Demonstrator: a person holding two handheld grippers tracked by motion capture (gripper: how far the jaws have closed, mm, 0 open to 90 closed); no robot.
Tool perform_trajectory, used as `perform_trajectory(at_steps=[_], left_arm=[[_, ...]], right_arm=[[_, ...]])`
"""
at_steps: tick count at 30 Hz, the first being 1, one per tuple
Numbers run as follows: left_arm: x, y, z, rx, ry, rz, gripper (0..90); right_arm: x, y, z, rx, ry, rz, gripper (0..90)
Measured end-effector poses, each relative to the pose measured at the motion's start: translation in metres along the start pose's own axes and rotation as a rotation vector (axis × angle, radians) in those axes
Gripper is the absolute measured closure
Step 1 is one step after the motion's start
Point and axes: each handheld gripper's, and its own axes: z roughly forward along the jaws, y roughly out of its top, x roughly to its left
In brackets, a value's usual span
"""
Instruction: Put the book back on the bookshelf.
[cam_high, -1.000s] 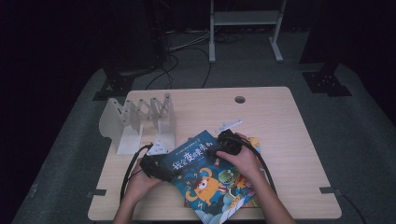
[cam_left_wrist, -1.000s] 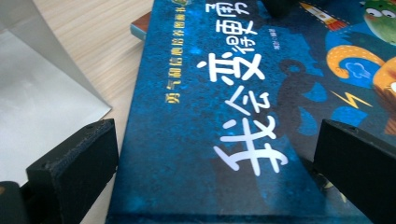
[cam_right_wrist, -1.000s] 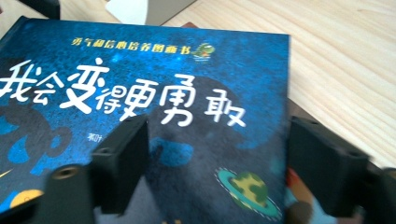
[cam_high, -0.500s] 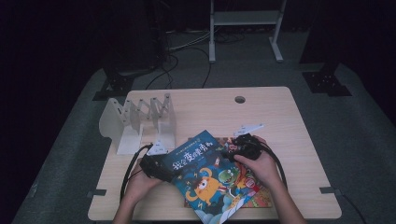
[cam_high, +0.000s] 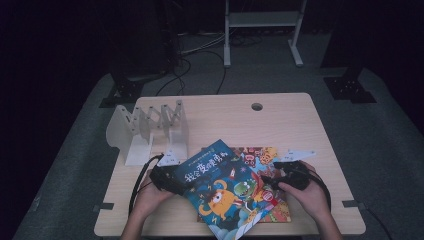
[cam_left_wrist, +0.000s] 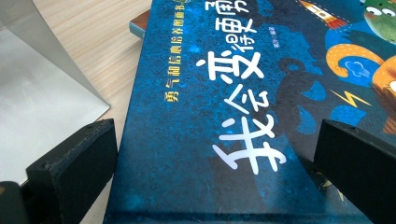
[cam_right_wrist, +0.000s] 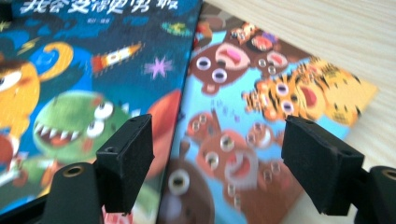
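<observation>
On the near part of the bench (cam_high: 300, 125) a blue picture book (cam_high: 220, 192) lies slanted on top of a second, animal-covered book (cam_high: 260, 160), whose far right part sticks out from under it. The left hand-held gripper (cam_high: 172, 182) sits at the blue book's left edge, jaws spread wide to either side of the cover, released. The right hand-held gripper (cam_high: 275, 177) hovers over the animal-covered book near the blue book's right edge, jaws parted, grasping nothing. A white folding rack (cam_high: 150, 130) stands far left

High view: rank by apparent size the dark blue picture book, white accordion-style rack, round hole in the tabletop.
1. Dark blue picture book and 2. white accordion-style rack: close in spread, and the book lies nearer the camera, so this order is unsure.
3. Round hole in the tabletop, clearly smallest.
</observation>
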Motion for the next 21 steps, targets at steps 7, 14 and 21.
perform_trajectory(at_steps=[7,14,21], left_arm=[[0.0,0.0,0.0,0.001,-0.003,0.002,0.0],[0.001,0.0,0.0,0.002,-0.005,0.005,0.0],[0.001,0.0,0.0,0.004,-0.005,0.002,0.0]], right_arm=[[0.006,-0.028,-0.02,0.007,-0.018,-0.02,24.0],[0.009,-0.047,-0.036,-0.002,-0.021,-0.008,23.6],[0.015,-0.058,-0.046,0.013,-0.027,-0.016,23.4]])
